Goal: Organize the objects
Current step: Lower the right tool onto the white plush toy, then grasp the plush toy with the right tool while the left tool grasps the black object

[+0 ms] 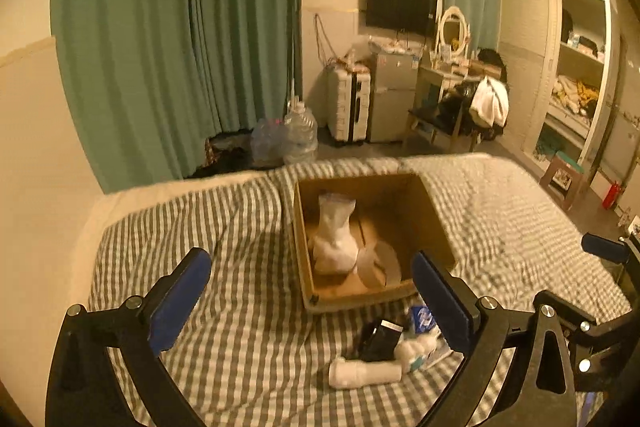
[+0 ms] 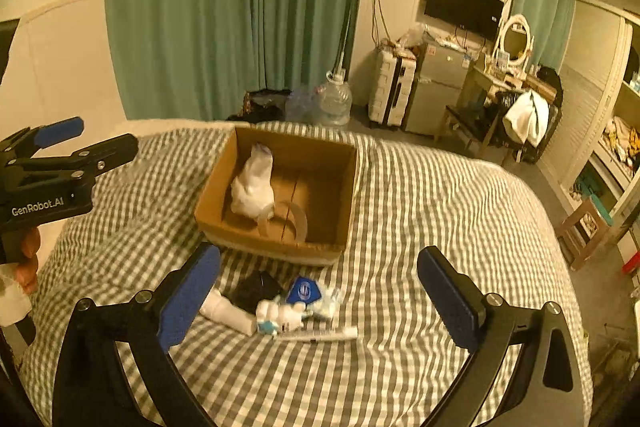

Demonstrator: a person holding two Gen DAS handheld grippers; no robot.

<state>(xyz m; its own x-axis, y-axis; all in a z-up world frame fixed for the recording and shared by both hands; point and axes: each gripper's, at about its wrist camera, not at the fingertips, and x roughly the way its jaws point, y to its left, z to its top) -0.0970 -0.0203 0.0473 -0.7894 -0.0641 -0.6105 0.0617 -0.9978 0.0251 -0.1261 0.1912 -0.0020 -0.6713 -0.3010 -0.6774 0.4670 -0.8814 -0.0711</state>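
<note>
So from the left wrist view, the left gripper (image 1: 312, 291) is spread wide with nothing between its blue pads, hovering over the checked bedspread (image 1: 240, 347) just short of the cardboard box (image 1: 436, 219). The box sits open in the middle of the bed and already has a white bag (image 1: 334, 243) standing in it plus a tape roll (image 1: 380, 263) lying on the floor of the box. Right in front of the box there's a little heap still on the bed: a black pouch (image 1: 378, 341), a white tube (image 1: 364, 375) and a blue-and-white packet (image 1: 422, 319), all touching or overlapping each other. Switching to the right wrist view, the right gripper (image 2: 318, 287) is also wide open and empty, hanging above that same heap, and you can also see a thin white stick-like thing (image 2: 320, 335) lying just beside the pile, on its near side. My guess is the risky part is the pile itself: everything's jammed together on a soft, wrinkly cover, so closing on one item could easily pinch the fabric or drag a neighbour along, and the smooth round tube looks like it could squirt out of the pads. Both grippers are also near each other, so they could bump if both go for the heap. Readable text: "GenRobot.AI" on the side of the left gripper's body in the right wrist view; the blue packet has a round logo but I can't make it out.
</note>
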